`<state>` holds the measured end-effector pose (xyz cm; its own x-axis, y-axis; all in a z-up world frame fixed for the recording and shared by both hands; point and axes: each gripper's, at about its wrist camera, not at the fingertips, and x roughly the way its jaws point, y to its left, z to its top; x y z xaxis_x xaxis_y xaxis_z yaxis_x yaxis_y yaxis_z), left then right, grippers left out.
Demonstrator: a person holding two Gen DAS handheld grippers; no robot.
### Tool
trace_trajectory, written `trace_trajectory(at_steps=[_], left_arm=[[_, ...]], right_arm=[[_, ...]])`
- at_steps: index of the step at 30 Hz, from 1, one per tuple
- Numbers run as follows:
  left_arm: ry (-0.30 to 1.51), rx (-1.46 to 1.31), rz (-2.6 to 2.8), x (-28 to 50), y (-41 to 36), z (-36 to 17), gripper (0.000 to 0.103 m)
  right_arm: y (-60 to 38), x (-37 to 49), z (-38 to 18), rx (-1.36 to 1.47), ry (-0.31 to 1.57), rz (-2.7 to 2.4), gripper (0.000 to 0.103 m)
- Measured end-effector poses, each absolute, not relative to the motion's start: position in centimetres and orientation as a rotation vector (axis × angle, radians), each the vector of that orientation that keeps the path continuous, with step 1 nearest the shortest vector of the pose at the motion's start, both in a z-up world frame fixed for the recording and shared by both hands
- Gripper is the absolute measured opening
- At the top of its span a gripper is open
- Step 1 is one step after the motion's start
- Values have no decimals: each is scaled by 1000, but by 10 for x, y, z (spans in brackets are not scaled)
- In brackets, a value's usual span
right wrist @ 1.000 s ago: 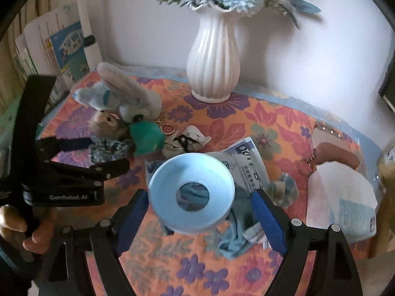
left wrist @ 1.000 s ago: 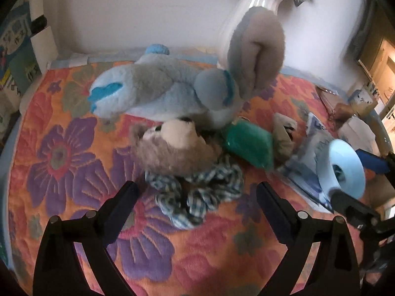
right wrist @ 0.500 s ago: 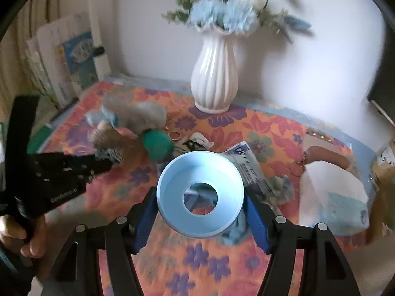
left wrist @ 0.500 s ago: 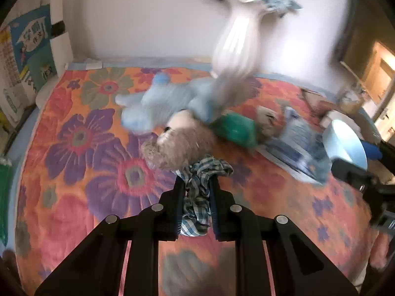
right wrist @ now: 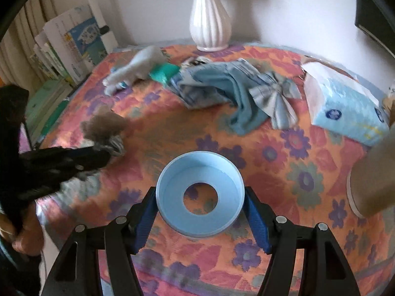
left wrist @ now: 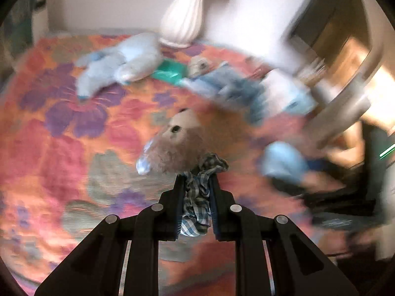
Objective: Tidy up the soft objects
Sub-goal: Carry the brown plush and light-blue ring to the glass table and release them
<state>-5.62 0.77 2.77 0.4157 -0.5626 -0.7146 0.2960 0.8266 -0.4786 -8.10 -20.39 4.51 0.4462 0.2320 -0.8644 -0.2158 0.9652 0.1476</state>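
Note:
My left gripper [left wrist: 196, 185] is shut on the checked cloth [left wrist: 197, 197] of a small brown plush toy [left wrist: 175, 145] and holds it lifted over the flowered quilt [left wrist: 61, 135]. It also shows at the left of the right wrist view [right wrist: 103, 125]. My right gripper [right wrist: 200, 207] is shut on a light blue ring-shaped cup [right wrist: 200, 193] above the quilt. A pale blue plush rabbit [left wrist: 123, 61] lies near the white vase [left wrist: 185, 14], beside a green soft piece [left wrist: 170, 71].
Blue clothes and a striped bow [right wrist: 279, 98] lie in a heap behind the cup. A tissue pack [right wrist: 345, 106] sits at the right. Books [right wrist: 74, 44] stand at the left edge. A beige cylinder [right wrist: 372, 185] is at the right.
My left gripper shut on the checked cloth, then lifted the brown plush away from the rabbit, toward the right. My right gripper pulled back with the cup.

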Motion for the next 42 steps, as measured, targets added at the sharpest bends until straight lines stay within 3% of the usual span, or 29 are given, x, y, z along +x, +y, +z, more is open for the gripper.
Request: trace_trajectory(at_steps=[4, 7, 9, 10, 12, 14, 15, 16, 18, 21, 22, 24, 25, 33, 42], left_arm=[[964, -247, -450, -47, 23, 50, 16], [1019, -188, -439, -48, 14, 37, 16], [1034, -148, -406, -50, 10, 27, 23], [1047, -143, -389, -51, 8, 22, 33], [1070, -149, -374, -52, 8, 15, 38], [1055, -185, -381, -55, 12, 16, 52], [1053, -208, -382, -54, 13, 16, 72], [1047, -225, -371, -52, 14, 16, 85], [1030, -244, -333, -51, 14, 15, 86], [1016, -254, -311, -45, 14, 12, 81], [1010, -234, -298, -45, 11, 12, 64], [1006, -159, -253, -46, 6, 13, 33], [996, -139, -239, -47, 5, 14, 15], [911, -207, -463, -68, -21, 38, 11], [904, -127, -716, -88, -109, 66, 11]], right_arm=[[-210, -85, 44, 40, 1066, 280, 66], [-210, -87, 43, 28, 1063, 277, 66], [-208, -88, 40, 13, 1064, 264, 67], [-208, -89, 38, 11, 1061, 260, 67], [-205, -93, 38, -16, 1052, 255, 67], [-202, -96, 38, -47, 1048, 258, 70], [-201, -97, 37, -49, 1048, 260, 73], [-201, -97, 36, -44, 1047, 267, 79], [-201, -99, 36, -28, 1045, 272, 82], [-199, -100, 35, -31, 1037, 257, 82], [-199, -100, 35, -32, 1033, 252, 81], [-197, -101, 35, -52, 1023, 220, 66], [-197, -101, 36, -61, 1014, 213, 66], [-232, -117, 61, 52, 989, 194, 65], [-297, -151, 90, 64, 1037, 82, 65]])
